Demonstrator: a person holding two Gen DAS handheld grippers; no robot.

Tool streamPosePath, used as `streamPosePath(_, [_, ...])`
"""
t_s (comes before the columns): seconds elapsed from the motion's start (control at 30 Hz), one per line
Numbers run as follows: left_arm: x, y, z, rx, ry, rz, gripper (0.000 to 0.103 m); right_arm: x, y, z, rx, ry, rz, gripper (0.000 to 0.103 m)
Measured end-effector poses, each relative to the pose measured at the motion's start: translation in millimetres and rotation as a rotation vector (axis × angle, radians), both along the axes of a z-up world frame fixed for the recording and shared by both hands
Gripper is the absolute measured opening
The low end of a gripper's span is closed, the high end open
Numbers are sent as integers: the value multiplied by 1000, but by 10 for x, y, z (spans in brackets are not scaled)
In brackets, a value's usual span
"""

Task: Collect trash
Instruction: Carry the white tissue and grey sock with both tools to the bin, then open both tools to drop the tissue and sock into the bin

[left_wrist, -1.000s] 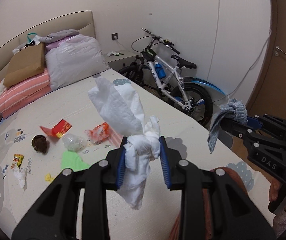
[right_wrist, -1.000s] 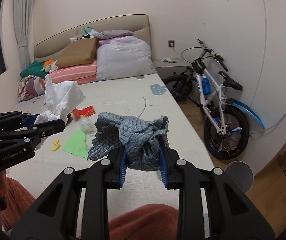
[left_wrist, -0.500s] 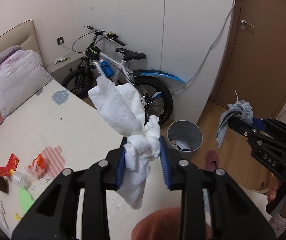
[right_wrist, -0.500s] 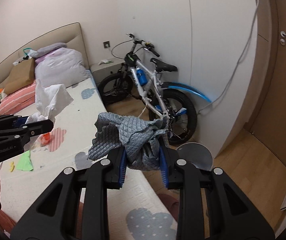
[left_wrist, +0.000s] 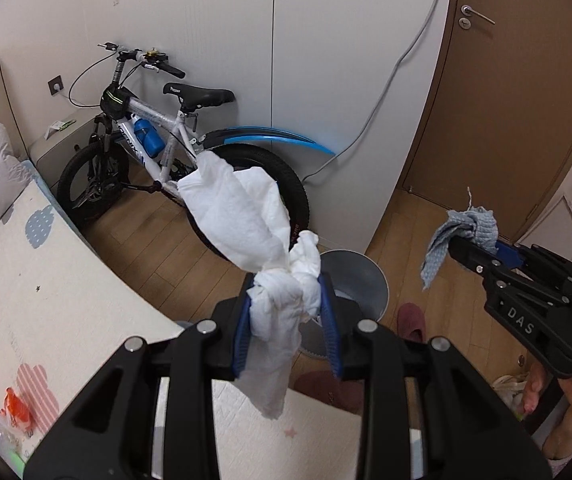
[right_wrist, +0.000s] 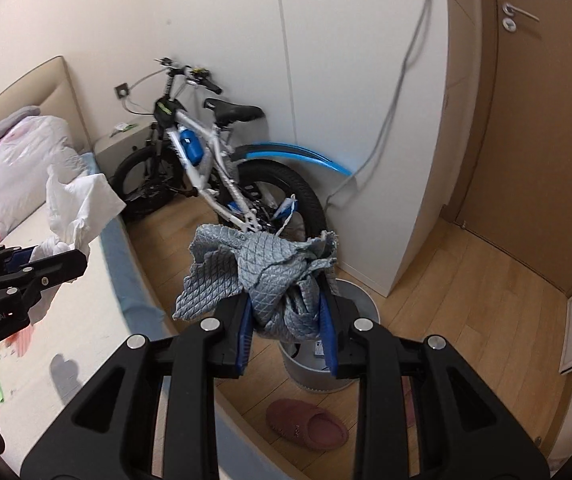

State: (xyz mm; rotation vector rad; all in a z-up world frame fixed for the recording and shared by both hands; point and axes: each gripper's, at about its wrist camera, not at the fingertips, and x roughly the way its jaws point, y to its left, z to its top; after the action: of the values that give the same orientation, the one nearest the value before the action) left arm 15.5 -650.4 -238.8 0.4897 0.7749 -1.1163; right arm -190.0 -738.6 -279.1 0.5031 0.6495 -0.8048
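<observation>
Both grippers tilt down toward the grey bin (right_wrist: 356,300), left jaws clamping white tissue (left_wrist: 246,216), right jaws grey cloth (right_wrist: 270,276).

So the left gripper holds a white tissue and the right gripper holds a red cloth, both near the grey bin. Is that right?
Not quite: the cloth in the right gripper is grey-blue, not red, as the right wrist view shows. The left gripper does hold a white tissue, near the grey bin.

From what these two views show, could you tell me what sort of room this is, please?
Most likely a home bedroom: a bed with a padded headboard and pillows, a bedside cabinet, and a bicycle parked against the wall.
</observation>
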Motion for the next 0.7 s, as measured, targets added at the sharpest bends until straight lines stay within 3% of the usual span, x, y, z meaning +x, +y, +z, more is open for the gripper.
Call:
streamPosePath(0.27, [266,-522,-477,34,43,-17,31,261,-510,-574,26,32,-111,27])
streamPosePath(0.43, [325,-642,-695,60,63,-19,31,437,-607,-985,20,86,-110,29])
streamPosePath(0.6, [392,-764,-905,81,87,-25,31,457,-692,-1296,9,152,-148,42])
streamPosePath(0.7, [397,-802,-991,89,110,-23,31,394,-738,-1368,19,125,-165,64])
